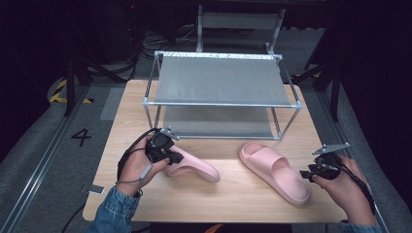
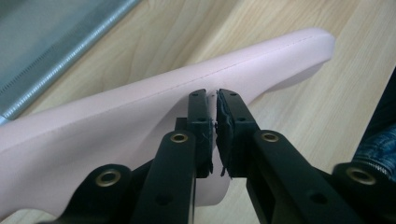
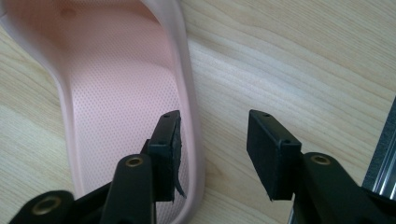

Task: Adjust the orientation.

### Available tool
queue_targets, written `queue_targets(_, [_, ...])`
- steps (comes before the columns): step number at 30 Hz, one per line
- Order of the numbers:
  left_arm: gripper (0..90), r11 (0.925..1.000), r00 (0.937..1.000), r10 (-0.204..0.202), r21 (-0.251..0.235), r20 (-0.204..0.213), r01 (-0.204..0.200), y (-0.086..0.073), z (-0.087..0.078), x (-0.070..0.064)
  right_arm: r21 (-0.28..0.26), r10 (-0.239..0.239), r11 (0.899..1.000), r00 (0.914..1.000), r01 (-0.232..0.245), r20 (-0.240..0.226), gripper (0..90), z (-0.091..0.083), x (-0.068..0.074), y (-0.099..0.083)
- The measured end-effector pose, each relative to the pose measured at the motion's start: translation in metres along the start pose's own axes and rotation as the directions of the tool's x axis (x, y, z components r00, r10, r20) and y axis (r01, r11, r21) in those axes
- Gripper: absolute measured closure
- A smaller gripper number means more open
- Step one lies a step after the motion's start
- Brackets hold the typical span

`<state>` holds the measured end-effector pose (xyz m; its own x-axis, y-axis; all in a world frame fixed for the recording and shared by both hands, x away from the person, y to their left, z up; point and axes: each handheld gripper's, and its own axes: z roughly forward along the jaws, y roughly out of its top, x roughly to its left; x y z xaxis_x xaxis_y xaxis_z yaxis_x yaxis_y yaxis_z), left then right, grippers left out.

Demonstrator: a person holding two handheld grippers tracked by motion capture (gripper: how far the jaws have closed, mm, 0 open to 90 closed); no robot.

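- Dark floor and black curtains ring a pale wooden table (image 1: pixel 233 194); at its far half stands a two-tier shoe rack (image 1: pixel 221 80) with a metal frame and grey fabric shelves, both shelves bare.
- Two pink slippers lie on the wood in front of the rack, near each other but apart; neither is on a shelf yet, so as I judge it the whole placing job is still ahead.
- On my left side, the left slipper (image 1: pixel 192 167) lies just before the lower shelf, and my left gripper (image 1: pixel 171 156) has it: in the left gripper view the jaws are pressed nearly together, pinching the thin edge of its upper strap (image 2: pixel 140 112).
- It looks as if it rests on the table, not lifted, though I cannot be sure.
- My right gripper (image 1: pixel 307 174) sits at the heel end of the right slipper (image 1: pixel 274 170). Its jaws are spread wide; in the right gripper view one straddles inside the footbed (image 3: pixel 116 93), the other outside over bare wood, the side wall between them, not yet squeezed.
- What I judge is left: close on that wall, raise both, set them on the rack.
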<state>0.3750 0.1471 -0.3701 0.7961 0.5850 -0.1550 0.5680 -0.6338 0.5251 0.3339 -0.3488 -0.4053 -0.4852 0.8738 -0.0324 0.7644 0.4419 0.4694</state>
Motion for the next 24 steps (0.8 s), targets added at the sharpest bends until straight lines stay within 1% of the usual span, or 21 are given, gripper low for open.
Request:
queue_targets(1, [82.5, 1.0, 0.9999, 0.006, -0.007, -0.009, -0.006, 0.002, 0.0, 0.0, 0.0, 0.005, 1.0, 1.0, -0.005, -0.002, 55.7, -0.001, 0.0, -0.001])
queue_targets(2, [81.5, 1.0, 0.9999, 0.006, -0.007, -0.009, -0.006, 0.002, 0.0, 0.0, 0.0, 0.005, 1.0, 1.0, -0.005, -0.002, 55.7, -0.001, 0.0, -0.001])
queue_targets(4, [79.8, 0.9993, 0.9997, 0.016, -0.034, -0.017, -0.016, 0.005, 0.001, 0.0, -0.003, 0.016, 1.0, 0.9999, -0.016, 0.003, 55.3, -0.003, -0.002, -0.005])
queue_targets(5, [75.3, 0.9985, 0.9996, 0.026, -0.047, -0.015, -0.027, 0.006, 0.002, 0.001, -0.007, 0.024, 1.0, 0.9997, -0.024, 0.009, 54.9, -0.004, -0.003, -0.008])
queue_targets(6, [71.5, 0.9957, 0.9986, 0.047, -0.079, -0.022, -0.049, 0.009, 0.005, 0.001, -0.01, 0.031, 0.999, 0.9995, -0.031, 0.012, 54.8, -0.004, -0.003, -0.01])
queue_targets(7, [66.8, 0.9931, 0.9975, 0.063, -0.097, -0.032, -0.066, 0.012, 0.007, 0.0, -0.008, 0.034, 0.999, 0.9993, -0.034, 0.013, 54.8, -0.005, -0.004, -0.011])
queue_targets(8, [62.7, 0.9931, 0.9975, 0.063, -0.097, -0.032, -0.066, 0.012, 0.007, 0.0, -0.008, 0.034, 0.999, 0.9993, -0.034, 0.013, 54.8, -0.005, -0.004, -0.011])
queue_targets(9, [62.7, 0.9914, 0.9964, 0.076, -0.104, -0.038, -0.08, 0.014, 0.009, -0.001, -0.01, 0.037, 0.999, 0.9992, -0.037, 0.017, 54.5, -0.005, -0.005, -0.013])
queue_targets(11, [55.5, 0.9861, 0.9936, 0.1, -0.128, -0.052, -0.106, 0.018, 0.015, -0.003, -0.011, 0.049, 0.999, 0.9986, -0.049, 0.017, 54.1, -0.006, -0.005, -0.017])
queue_targets(12, [48.2, 0.9841, 0.9926, 0.105, -0.137, -0.061, -0.112, 0.02, 0.017, -0.004, -0.008, 0.05, 0.999, 0.9986, -0.05, 0.018, 54.0, -0.006, -0.006, -0.018])
queue_targets(13, [44.7, 0.9809, 0.9902, 0.114, -0.149, -0.081, -0.125, 0.022, 0.017, -0.005, -0.009, 0.054, 0.998, 0.9983, -0.054, 0.022, 53.8, -0.006, -0.006, -0.019])
queue_targets(14, [42.2, 0.9769, 0.9891, 0.118, -0.169, -0.088, -0.132, 0.023, 0.017, -0.006, -0.012, 0.058, 0.998, 0.998, -0.057, 0.024, 53.6, -0.005, -0.006, -0.021])
queue_targets(15, [38.2, 0.9725, 0.9889, 0.119, -0.19, -0.088, -0.134, 0.024, 0.016, -0.007, -0.013, 0.054, 0.998, 0.9983, -0.053, 0.024, 53.4, -0.006, -0.007, -0.021])
queue_targets(16, [35.6, 0.9706, 0.9885, 0.125, -0.196, -0.085, -0.139, 0.024, 0.015, -0.007, -0.02, 0.057, 0.998, 0.998, -0.057, 0.026, 53.4, -0.006, -0.007, -0.022])
queue_targets(18, [36.2, 0.9721, 0.9884, 0.123, -0.19, -0.088, -0.138, 0.024, 0.013, -0.007, -0.024, 0.063, 0.998, 0.9977, -0.062, 0.025, 53.9, -0.006, -0.006, -0.022])
queue_targets(19, [36.2, 0.9734, 0.9899, 0.115, -0.189, -0.084, -0.129, 0.024, 0.012, -0.008, -0.02, 0.067, 0.998, 0.9975, -0.067, 0.023, 54.0, -0.007, -0.006, -0.021])
queue_targets(20, [36.2, 0.9746, 0.9893, 0.116, -0.182, -0.088, -0.131, 0.023, 0.012, -0.007, -0.023, 0.066, 0.998, 0.9976, -0.066, 0.023, 54.0, -0.007, -0.006, -0.021])
queue_targets(22, [37.9, 0.9785, 0.9904, 0.115, -0.163, -0.077, -0.126, 0.023, 0.013, -0.008, -0.021, 0.061, 0.998, 0.998, -0.061, 0.018, 54.0, -0.006, -0.005, -0.02])
queue_targets(24, [39.6, 0.9792, 0.9912, 0.111, -0.163, -0.073, -0.121, 0.023, 0.014, -0.009, -0.021, 0.06, 0.998, 0.9981, -0.06, 0.016, 54.0, -0.005, -0.004, -0.02])
